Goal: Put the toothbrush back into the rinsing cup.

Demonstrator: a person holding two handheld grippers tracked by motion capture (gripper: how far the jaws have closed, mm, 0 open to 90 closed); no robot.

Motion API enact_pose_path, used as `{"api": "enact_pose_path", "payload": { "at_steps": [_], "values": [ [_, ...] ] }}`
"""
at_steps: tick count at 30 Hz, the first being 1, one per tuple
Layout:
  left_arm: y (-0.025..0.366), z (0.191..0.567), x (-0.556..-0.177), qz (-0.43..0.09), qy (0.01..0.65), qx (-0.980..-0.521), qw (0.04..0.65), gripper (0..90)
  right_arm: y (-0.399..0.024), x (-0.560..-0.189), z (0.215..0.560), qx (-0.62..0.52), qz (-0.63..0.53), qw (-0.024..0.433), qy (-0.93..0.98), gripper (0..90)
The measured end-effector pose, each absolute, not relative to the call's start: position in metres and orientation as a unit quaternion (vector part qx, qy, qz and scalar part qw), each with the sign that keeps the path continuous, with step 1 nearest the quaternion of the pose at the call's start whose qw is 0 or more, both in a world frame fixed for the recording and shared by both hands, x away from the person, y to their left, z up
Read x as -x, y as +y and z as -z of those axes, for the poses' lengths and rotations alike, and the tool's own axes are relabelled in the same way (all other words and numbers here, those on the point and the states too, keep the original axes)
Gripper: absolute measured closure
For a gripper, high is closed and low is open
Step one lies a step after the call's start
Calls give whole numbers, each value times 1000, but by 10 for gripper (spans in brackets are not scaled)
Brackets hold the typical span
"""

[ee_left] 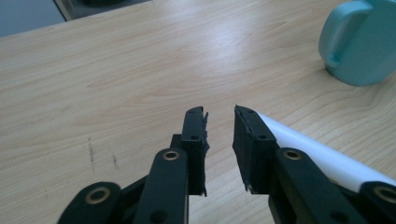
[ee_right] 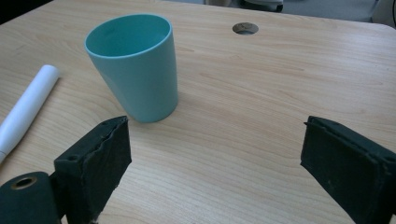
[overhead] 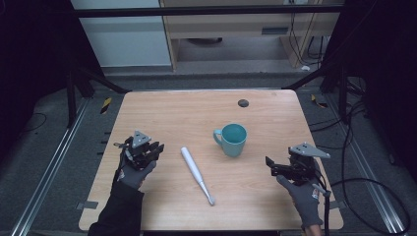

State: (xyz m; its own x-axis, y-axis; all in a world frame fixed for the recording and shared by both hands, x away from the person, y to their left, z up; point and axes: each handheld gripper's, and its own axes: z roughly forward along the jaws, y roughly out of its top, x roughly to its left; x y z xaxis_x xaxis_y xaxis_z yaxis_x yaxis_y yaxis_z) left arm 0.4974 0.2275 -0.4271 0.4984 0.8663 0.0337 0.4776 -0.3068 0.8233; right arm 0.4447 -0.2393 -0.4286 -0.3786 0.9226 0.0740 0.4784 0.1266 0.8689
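A teal mug (overhead: 232, 139) stands upright near the middle of the wooden table (overhead: 187, 110), its handle turned to the left. A white electric toothbrush (overhead: 195, 173) lies flat in front of it, with its brush head toward the near edge. My left gripper (overhead: 156, 147) hovers just left of the toothbrush's thick end. Its jaws stand a narrow gap apart with nothing between them (ee_left: 219, 114), and the toothbrush (ee_left: 317, 151) lies beside the right jaw. My right gripper (overhead: 269, 164) is wide open to the right of the mug (ee_right: 133, 65), pointing toward it and holding nothing (ee_right: 215, 135).
A round cable hole (overhead: 243, 103) sits in the tabletop behind the mug. Bare wood stretches between the grippers and along the far half. Black cables trail on the floor to the right, and metal frame rails flank the table.
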Motion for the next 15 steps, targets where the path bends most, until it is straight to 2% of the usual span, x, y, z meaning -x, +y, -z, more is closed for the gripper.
{"api": "enact_pose_path", "payload": {
  "at_steps": [15],
  "values": [
    [182, 443, -524, -226, 425, -783, 395, 834, -239, -444, 427, -504, -450, 249, 694, 161]
  ]
}}
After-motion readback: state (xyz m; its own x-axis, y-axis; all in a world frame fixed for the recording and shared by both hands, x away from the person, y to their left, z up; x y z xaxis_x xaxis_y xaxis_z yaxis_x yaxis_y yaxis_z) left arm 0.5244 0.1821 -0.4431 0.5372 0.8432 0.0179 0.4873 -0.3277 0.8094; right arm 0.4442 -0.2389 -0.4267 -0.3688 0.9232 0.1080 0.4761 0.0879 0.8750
